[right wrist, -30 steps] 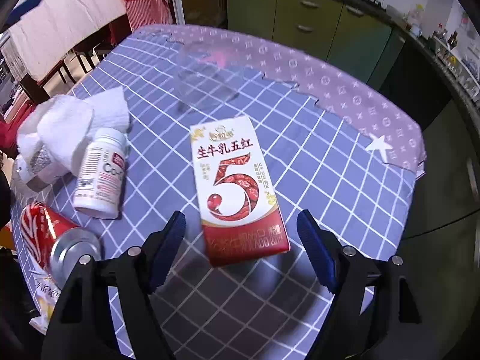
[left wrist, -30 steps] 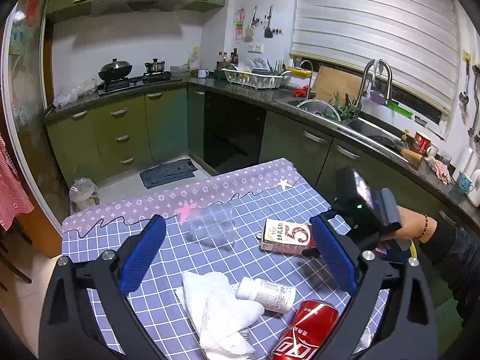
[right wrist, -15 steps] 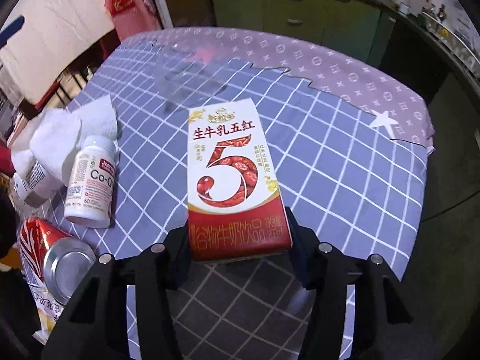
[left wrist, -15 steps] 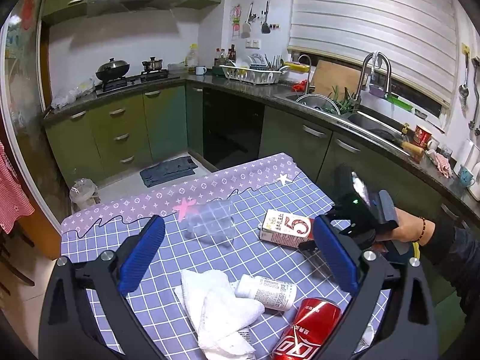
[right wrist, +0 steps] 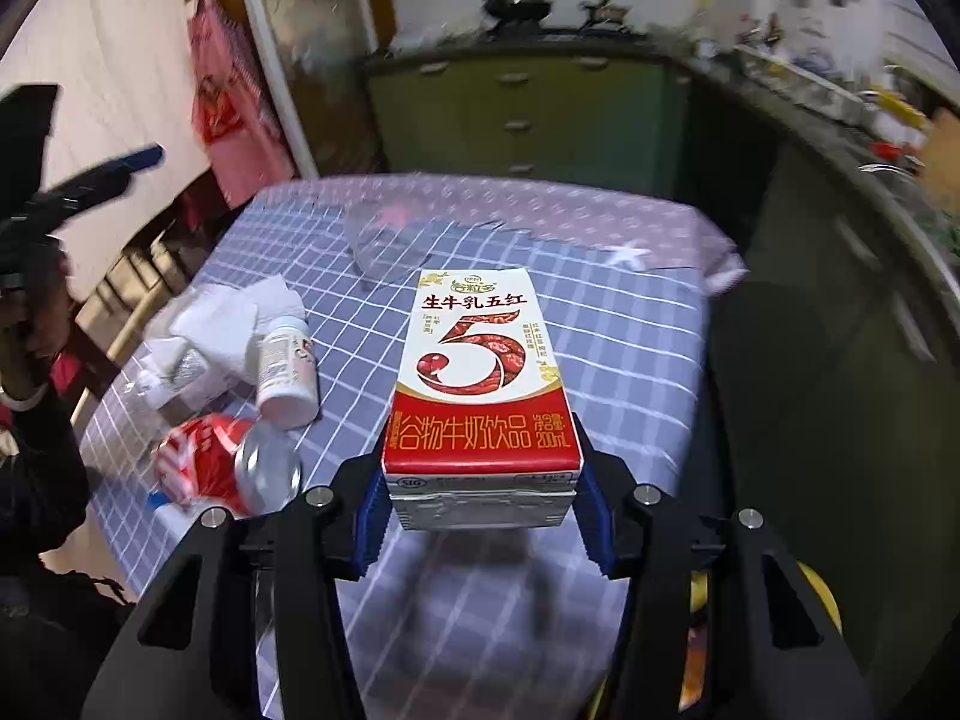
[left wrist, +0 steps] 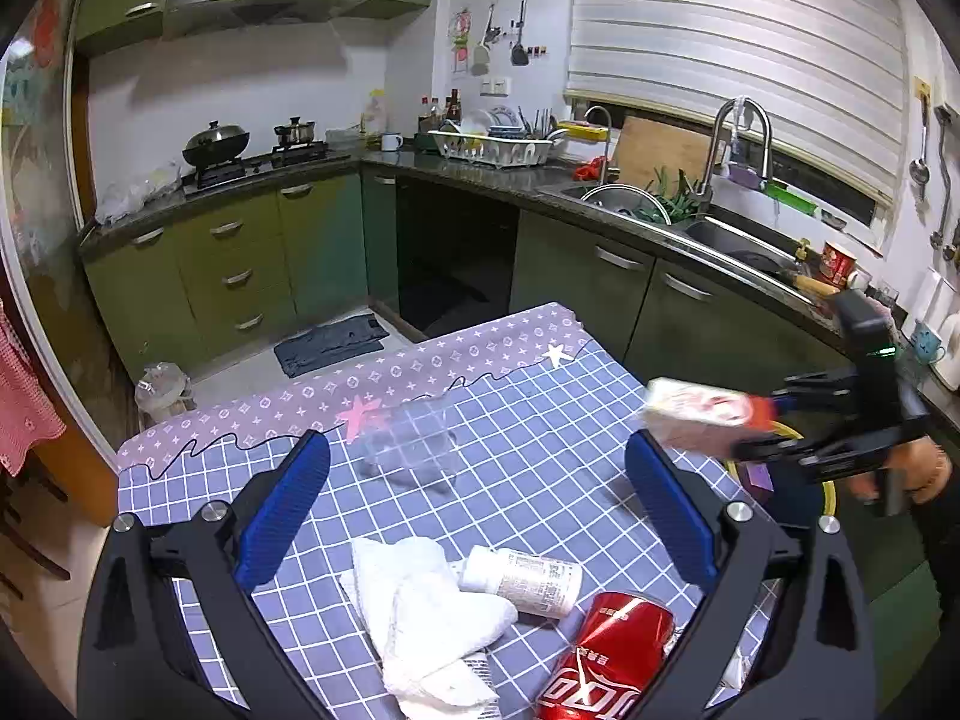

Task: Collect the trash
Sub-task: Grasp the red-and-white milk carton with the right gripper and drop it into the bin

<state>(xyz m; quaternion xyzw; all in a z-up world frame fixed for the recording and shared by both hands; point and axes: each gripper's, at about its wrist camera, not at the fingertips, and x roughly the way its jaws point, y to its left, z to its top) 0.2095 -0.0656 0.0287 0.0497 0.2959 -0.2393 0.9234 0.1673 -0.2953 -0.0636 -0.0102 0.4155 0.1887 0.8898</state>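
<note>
A red-and-white milk drink carton [right wrist: 480, 372] with a big "5" hangs above the table, and my right gripper [right wrist: 483, 504] is shut on its near end. In the left wrist view the carton [left wrist: 696, 414] is blurred, held by the right gripper [left wrist: 762, 420] past the table's right edge. My left gripper [left wrist: 477, 450] stands open over the table with nothing between its fingers. Below it lie a crumpled white tissue [left wrist: 420, 606], a white pill bottle [left wrist: 522, 579] and a red soda can [left wrist: 606, 660]. A clear plastic box [left wrist: 414, 438] lies further back.
The table wears a blue checked cloth [left wrist: 540, 498] with a purple border. A yellow-rimmed bin [left wrist: 825, 483] stands low beside the table's right edge, under the right gripper. Green kitchen cabinets [left wrist: 240, 276] and a sink counter [left wrist: 708, 234] run behind. A chair sits at the left.
My right gripper closed on the carton, lifted it off the table and carried it towards the table's right edge. The left gripper has stayed put and open.
</note>
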